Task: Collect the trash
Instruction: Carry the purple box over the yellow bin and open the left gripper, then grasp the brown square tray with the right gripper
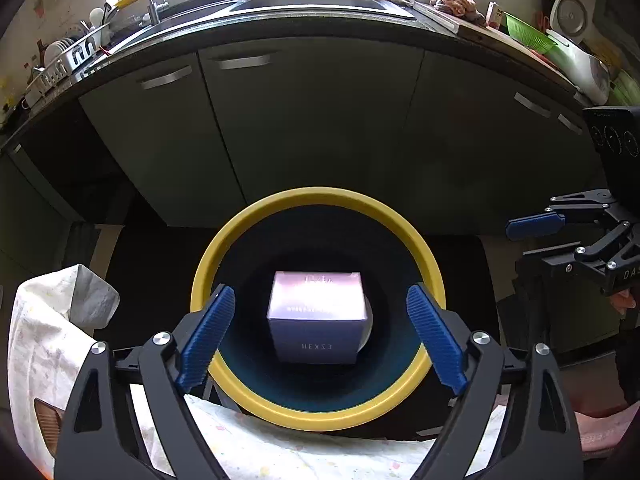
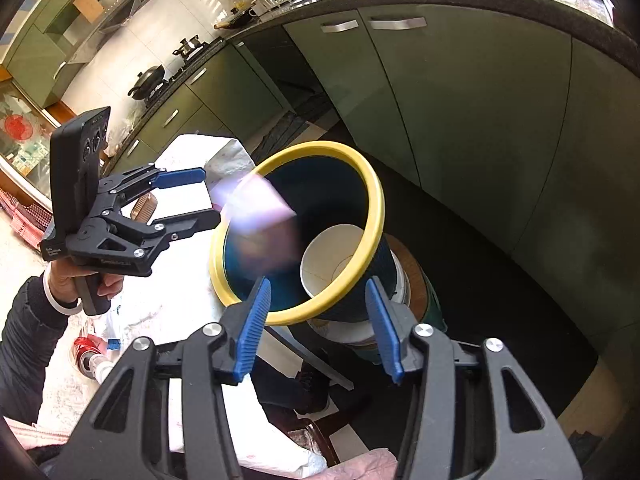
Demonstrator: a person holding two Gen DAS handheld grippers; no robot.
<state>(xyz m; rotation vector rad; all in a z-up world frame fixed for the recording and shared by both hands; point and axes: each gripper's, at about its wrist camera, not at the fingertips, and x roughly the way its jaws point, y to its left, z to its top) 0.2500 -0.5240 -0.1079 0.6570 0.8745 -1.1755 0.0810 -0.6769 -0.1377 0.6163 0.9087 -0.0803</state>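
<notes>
A dark blue bin with a yellow rim stands in front of the kitchen cabinets. A pale purple box is inside its mouth, free of both pads; in the right wrist view the box is a blur at the rim. A white paper cup lies in the bin. My left gripper hangs open over the bin with nothing held. My right gripper is open and empty, to the bin's right.
A white patterned cloth covers a surface beside the bin. Green cabinets and a counter with a sink lie behind. A red can is on the floor. A hand grips the left gripper's handle.
</notes>
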